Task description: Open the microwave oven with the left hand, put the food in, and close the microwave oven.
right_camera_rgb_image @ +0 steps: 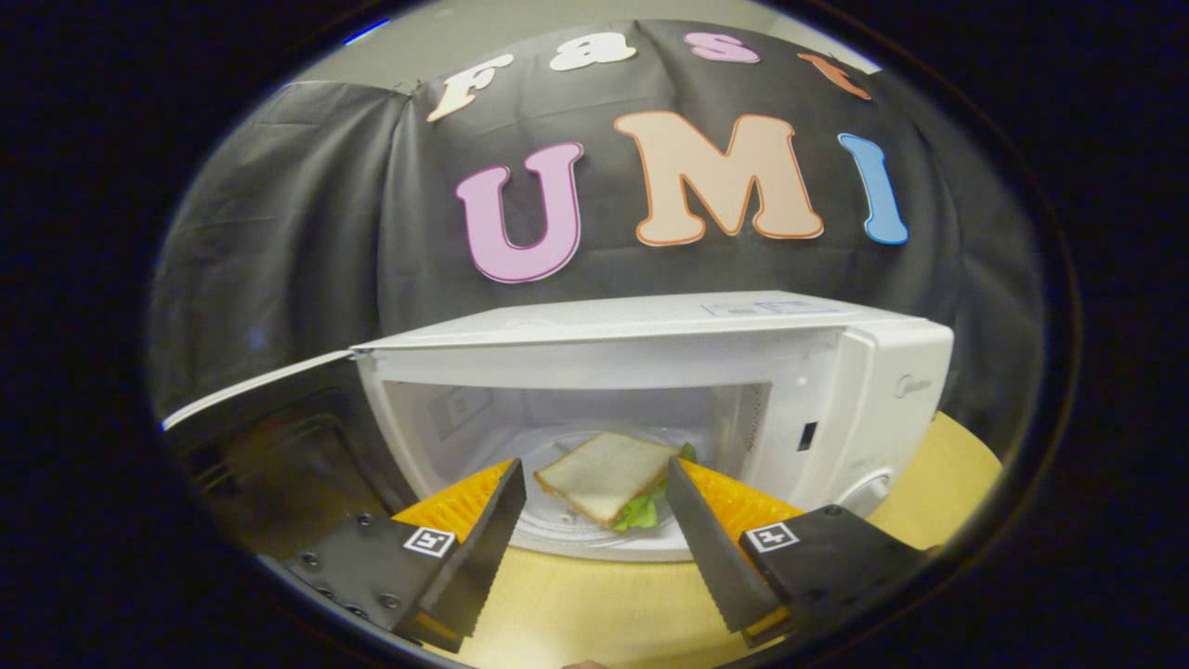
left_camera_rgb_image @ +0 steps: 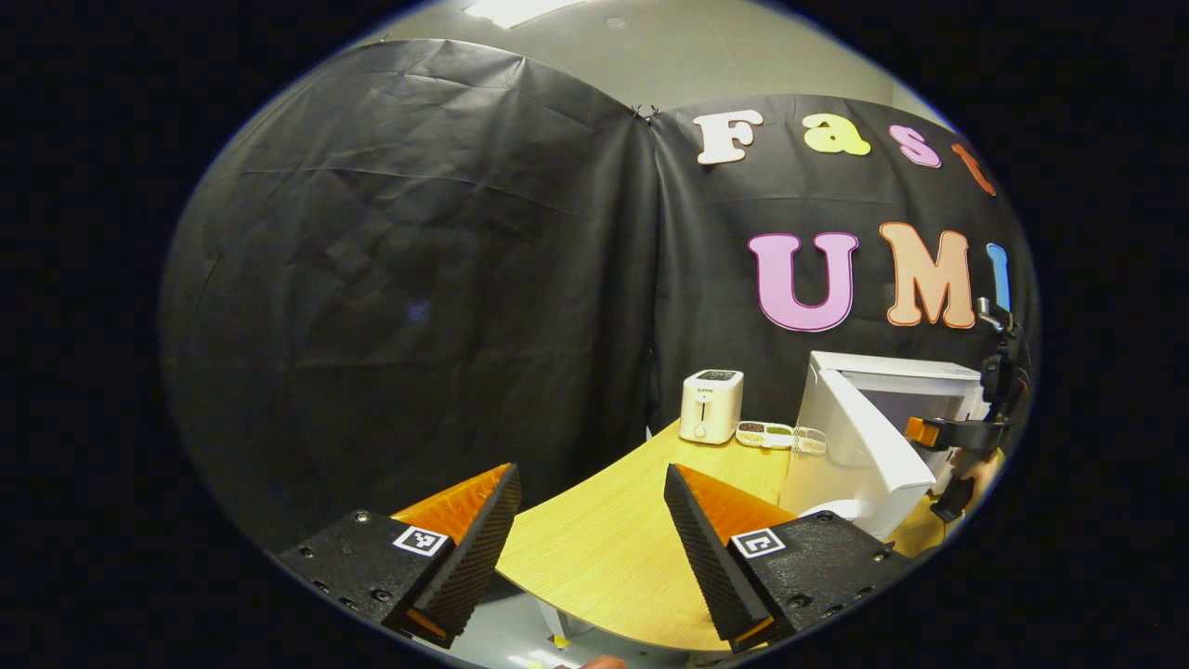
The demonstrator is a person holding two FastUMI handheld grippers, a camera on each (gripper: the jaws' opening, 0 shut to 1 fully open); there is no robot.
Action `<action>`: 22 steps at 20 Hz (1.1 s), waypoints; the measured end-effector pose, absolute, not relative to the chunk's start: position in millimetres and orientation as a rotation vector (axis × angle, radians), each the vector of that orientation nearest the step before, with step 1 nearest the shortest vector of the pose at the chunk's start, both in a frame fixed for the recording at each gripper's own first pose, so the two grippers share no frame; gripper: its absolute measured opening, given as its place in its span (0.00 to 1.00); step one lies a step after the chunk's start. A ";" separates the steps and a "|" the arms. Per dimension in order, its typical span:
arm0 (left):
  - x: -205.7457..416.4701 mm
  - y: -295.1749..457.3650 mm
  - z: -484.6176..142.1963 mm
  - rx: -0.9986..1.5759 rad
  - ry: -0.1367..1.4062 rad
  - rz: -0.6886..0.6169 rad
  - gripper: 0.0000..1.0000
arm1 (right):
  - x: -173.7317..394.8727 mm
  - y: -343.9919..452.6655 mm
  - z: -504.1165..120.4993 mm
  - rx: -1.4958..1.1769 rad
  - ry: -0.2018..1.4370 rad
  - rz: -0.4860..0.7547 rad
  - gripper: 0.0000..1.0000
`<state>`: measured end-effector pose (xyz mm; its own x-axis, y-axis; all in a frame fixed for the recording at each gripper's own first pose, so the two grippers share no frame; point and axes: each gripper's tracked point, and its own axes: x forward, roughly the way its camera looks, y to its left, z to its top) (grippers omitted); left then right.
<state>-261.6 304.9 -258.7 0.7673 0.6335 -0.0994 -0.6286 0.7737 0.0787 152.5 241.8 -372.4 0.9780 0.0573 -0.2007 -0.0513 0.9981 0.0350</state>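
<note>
The boxy white microwave oven [right_camera_rgb_image: 650, 372] stands on the pale wooden table [right_camera_rgb_image: 594, 604] with its cavity exposed, and everything else is best placed from it. Its white-framed door [left_camera_rgb_image: 859, 446] is swung wide to the oven's left side, standing between the oven and the left gripper. Inside the cavity, on the round glass turntable, lies the food: a white-bread sandwich with green lettuce [right_camera_rgb_image: 608, 478] poking out at its near edge. The right gripper [right_camera_rgb_image: 594, 530] hovers just in front of the oven's mouth, its tongs spread apart and holding nothing, the sandwich lying beyond the tips and apart from both. The left gripper [left_camera_rgb_image: 593, 530] hangs well off to the oven's left over the table, tongs likewise apart and empty. So the loading looks done, and closing is the step in hand: I judge the right gripper must clear the opening first, then the left must reach the door's outer face and push it round until it latches. Farther left of the oven, near the wall, stand a small cream toaster [left_camera_rgb_image: 711, 406] and a flat clear tray of seeds [left_camera_rgb_image: 778, 435]; neither seems to lie in the door's swing.
</note>
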 end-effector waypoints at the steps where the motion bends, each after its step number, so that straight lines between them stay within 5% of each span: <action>1: -261.8 305.6 -260.0 0.031 0.121 0.684 0.95 | 138.1 234.1 -363.6 0.035 0.187 0.066 0.92; 16: -241.3 295.8 -271.5 0.011 0.126 0.600 0.88 | 53.0 18.0 -227.3 0.014 0.013 -0.092 0.91; 22: -225.7 269.9 -263.2 0.041 0.123 0.513 0.41 | 52.8 -30.2 -201.1 0.010 -0.027 -0.171 0.91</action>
<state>-225.7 269.9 -263.2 0.8640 0.4919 -0.1071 -0.4870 0.8706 0.0696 52.8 -30.2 -201.1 0.9850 -0.1707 0.0260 0.1705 0.9853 0.0118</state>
